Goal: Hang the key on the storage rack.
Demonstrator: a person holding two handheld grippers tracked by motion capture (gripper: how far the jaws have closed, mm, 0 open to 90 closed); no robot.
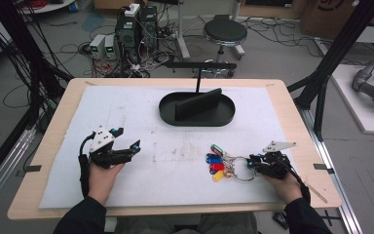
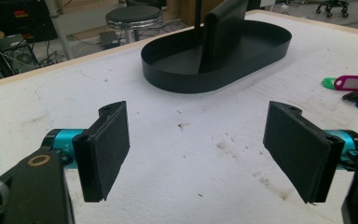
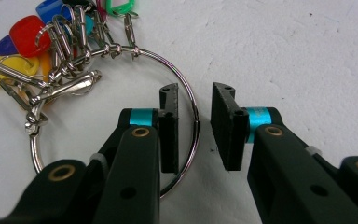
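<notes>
A large metal key ring (image 1: 244, 168) with several coloured tags (image 1: 215, 165) lies on the white mat at the front right. My right gripper (image 1: 251, 163) is low over it, and its jaws straddle the ring's wire (image 3: 36, 151) with a small gap on each side; the right gripper (image 3: 195, 126) is open, its pads (image 3: 168, 126) not touching the wire. The red and yellow tags (image 3: 25, 29) fan out to the upper left. At the front left my left gripper (image 1: 126, 138) is held still, its jaws wide open (image 2: 196, 149) over bare mat.
A black oval tray (image 1: 168, 114) with an upright black block (image 1: 198, 104) stands at the mat's far middle, and its wall (image 2: 186, 79) lies ahead of the left gripper. A pink tag (image 2: 352, 83) shows at that view's right. A stool (image 1: 225, 33) and cables lie beyond the table.
</notes>
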